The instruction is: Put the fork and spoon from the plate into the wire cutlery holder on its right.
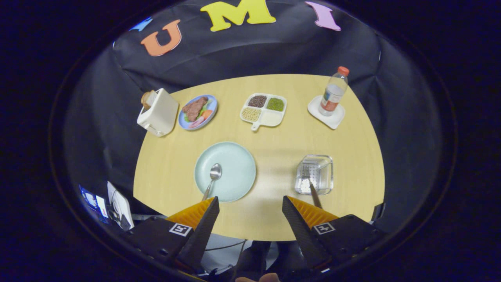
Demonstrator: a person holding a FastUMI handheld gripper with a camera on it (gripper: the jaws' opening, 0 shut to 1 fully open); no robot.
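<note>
With a handle that we take to be the fork (314, 194) already standing in the wire cutlery holder (314, 174), we call it half done: the spoon (212, 179) still lies on the plate (235, 166), our claw (250, 209) wide and empty above the desk (274, 133).

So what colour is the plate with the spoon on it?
Pale mint green, seen in the gripper view: plate.

The gripper (250, 203) hangs wide open over bare table (274, 156) at 12 o'clock. The plate (231, 164) sits at 11, the cutlery holder (314, 174) at 1.
</note>
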